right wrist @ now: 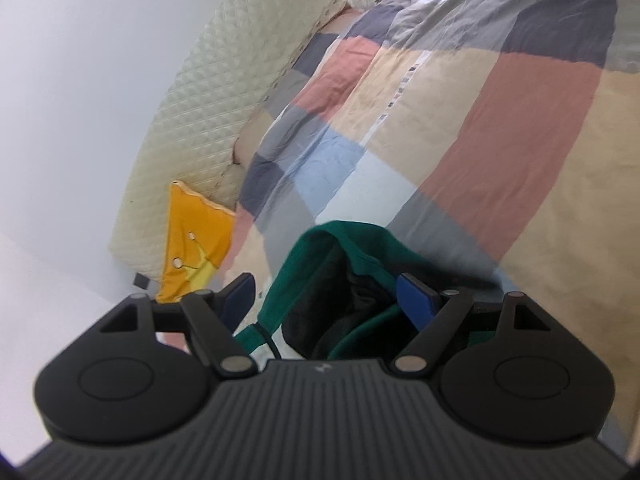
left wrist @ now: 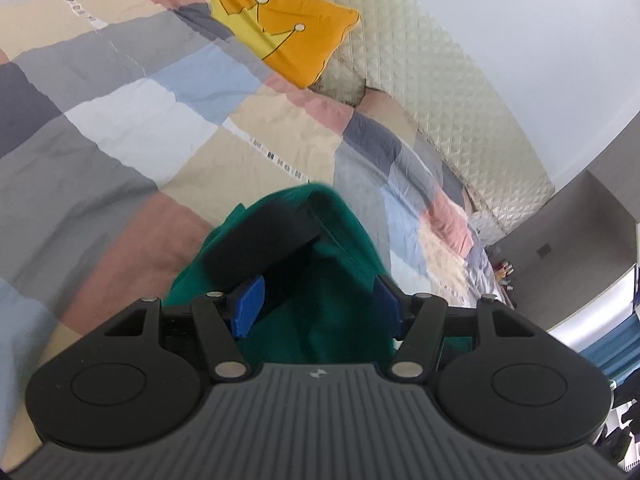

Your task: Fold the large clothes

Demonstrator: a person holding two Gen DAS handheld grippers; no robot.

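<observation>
Green garment (left wrist: 344,240) mostly hidden behind both gripper bodies; only a bunched fold with dark lining shows, lying on the patchwork bed cover (left wrist: 120,128). Left gripper (left wrist: 318,304) spread wide, cloth between the pads, contact unclear. Right gripper (right wrist: 332,296) likewise wide, tilted downward over the fold.

1. You are in a home bedroom.
2. A patchwork quilt (left wrist: 168,128) covers the bed.
3. A quilted cream headboard (left wrist: 432,80) backs it.
4. An orange crown pillow (left wrist: 280,28) leans there.
</observation>
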